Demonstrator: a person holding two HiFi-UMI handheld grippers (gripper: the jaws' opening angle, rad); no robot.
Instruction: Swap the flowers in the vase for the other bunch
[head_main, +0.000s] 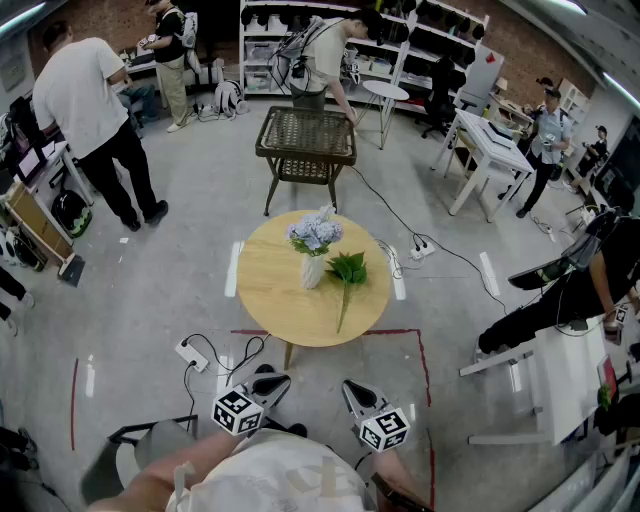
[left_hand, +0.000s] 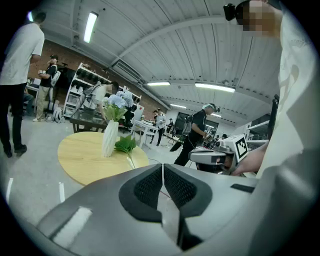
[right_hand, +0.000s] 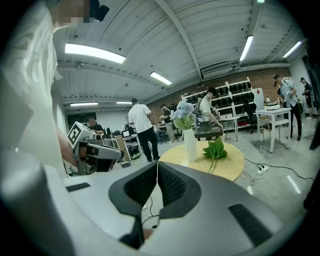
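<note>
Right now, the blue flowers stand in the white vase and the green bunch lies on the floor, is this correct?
Not quite. The green bunch lies on the round table beside the white vase, not on the floor; the head view shows it. The blue flowers do stand in the vase.

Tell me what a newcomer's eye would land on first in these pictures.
The round wooden table at the centre of the floor draws the eye, with a white vase of pale blue flowers standing on it and a leafy green stem lying beside the vase. Nearer the person, the left tool and the right tool are both shut and empty, short of the table.
</note>
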